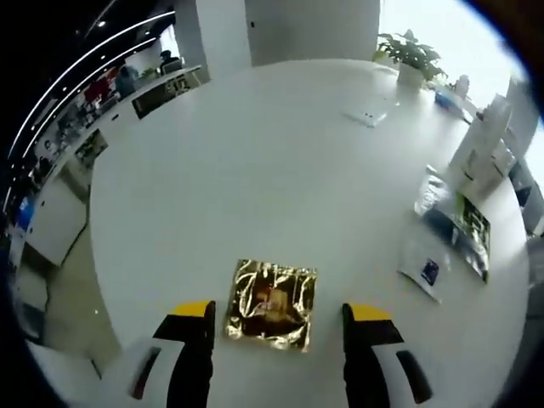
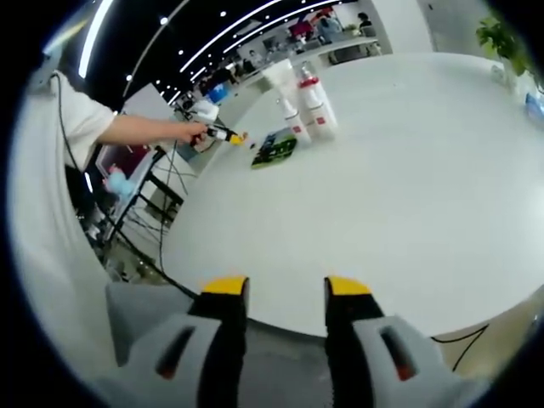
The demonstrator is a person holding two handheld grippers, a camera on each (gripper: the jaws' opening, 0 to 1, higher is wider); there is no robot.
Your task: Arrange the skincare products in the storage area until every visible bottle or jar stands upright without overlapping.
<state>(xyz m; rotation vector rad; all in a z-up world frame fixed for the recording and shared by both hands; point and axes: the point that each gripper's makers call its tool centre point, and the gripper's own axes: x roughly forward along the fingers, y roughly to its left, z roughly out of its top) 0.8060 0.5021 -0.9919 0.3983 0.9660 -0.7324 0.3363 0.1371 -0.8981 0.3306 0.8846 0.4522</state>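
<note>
A gold foil sachet (image 1: 270, 304) lies flat on the white table (image 1: 255, 170), just ahead of my left gripper (image 1: 280, 313) and between its jaws, which are open and not touching it. At the right of the left gripper view stand white bottles and boxes (image 1: 483, 149), with dark flat packets (image 1: 466, 225) and a white sachet (image 1: 427, 270) lying in front of them. The right gripper view shows the same white bottles (image 2: 313, 106) upright with red tops, beside a green packet (image 2: 274, 149). My right gripper (image 2: 286, 291) hangs open past the table's near edge, holding nothing.
A potted plant (image 1: 411, 53) and a small white item (image 1: 367, 114) sit at the far side. A person's hand holds the left gripper (image 2: 219, 133) at the table's left edge. Cables and a stand (image 2: 161, 204) are on the floor beside it.
</note>
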